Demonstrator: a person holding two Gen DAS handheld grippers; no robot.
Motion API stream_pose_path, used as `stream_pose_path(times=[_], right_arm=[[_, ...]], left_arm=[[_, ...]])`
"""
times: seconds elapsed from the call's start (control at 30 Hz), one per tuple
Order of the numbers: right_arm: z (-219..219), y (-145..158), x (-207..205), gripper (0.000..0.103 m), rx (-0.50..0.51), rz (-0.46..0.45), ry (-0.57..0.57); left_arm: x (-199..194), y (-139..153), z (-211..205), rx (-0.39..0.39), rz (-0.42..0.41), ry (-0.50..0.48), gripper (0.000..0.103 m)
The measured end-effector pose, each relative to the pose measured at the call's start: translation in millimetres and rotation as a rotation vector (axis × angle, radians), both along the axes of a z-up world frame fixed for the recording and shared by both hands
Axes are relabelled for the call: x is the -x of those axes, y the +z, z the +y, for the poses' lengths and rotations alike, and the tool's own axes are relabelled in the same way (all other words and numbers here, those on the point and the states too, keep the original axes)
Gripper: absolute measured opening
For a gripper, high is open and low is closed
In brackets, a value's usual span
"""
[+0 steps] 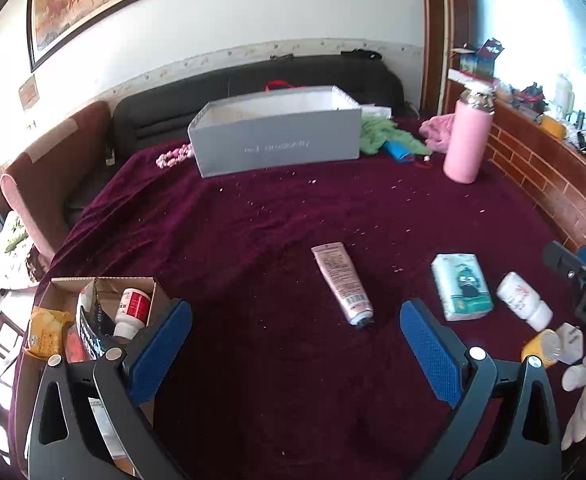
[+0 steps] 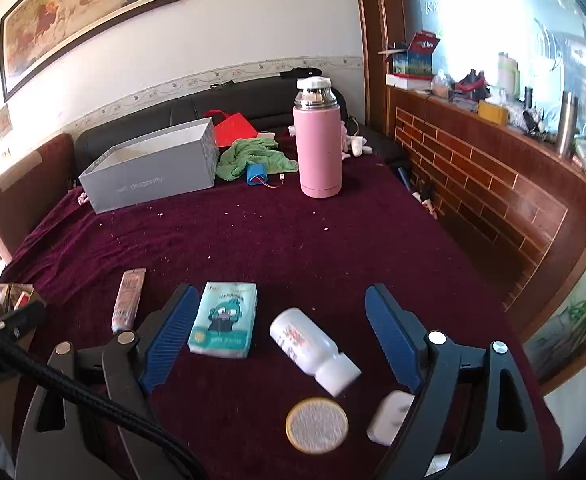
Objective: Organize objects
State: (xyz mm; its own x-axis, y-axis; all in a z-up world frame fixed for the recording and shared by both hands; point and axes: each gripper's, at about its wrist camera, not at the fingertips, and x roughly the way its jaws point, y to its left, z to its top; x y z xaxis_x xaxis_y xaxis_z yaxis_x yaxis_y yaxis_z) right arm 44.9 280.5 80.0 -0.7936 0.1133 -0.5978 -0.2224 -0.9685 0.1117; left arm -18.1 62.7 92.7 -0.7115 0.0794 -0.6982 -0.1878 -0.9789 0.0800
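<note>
Far ahead of both tools, a grey box (image 1: 277,140), open-topped, on the maroon cloth (image 1: 293,220). Right of it, upright, a pink flask (image 2: 319,152). Hard by the left gripper (image 1: 296,344), off its left finger, a cardboard box (image 1: 93,312) holding a red-labelled bottle (image 1: 133,312). Just beyond that gripper's spread, empty jaws, a pink tube (image 1: 341,283). Between the right gripper (image 2: 279,344) fingers, parted wide and gripping nothing: a tissue pack (image 2: 224,320), a white bottle (image 2: 313,346) lying flat, and nearer the camera a yellow-rimmed round lid (image 2: 317,425).

Light: daylight from window (image 2: 513,20) at 1–2 o'clock, blown out.
Edges: fisheye bending, dark vignette corners.
Blur: white bottle (image 2: 313,350) cap slightly soft.
</note>
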Motion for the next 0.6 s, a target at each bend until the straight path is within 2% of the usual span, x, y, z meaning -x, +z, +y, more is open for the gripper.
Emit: stream_pose_path(times=[0.33, 0.53, 0.6], right_arm=[[24.3, -26.3, 10.6, 0.086, 0.127, -0.006, -0.012], [46.7, -21.5, 3.1, 0.086, 0.176, 0.042, -0.067], [53.1, -20.8, 1.3, 0.086, 0.196, 0.054, -0.082]], left_arm=[[45.6, -38.6, 26.3, 0.076, -0.074, 0.044, 0.102], [75.2, -63.4, 51.0, 0.135, -0.128, 0.053, 0.102], [81.9, -67.7, 62.7, 0.183, -0.129, 0.038, 0.102]])
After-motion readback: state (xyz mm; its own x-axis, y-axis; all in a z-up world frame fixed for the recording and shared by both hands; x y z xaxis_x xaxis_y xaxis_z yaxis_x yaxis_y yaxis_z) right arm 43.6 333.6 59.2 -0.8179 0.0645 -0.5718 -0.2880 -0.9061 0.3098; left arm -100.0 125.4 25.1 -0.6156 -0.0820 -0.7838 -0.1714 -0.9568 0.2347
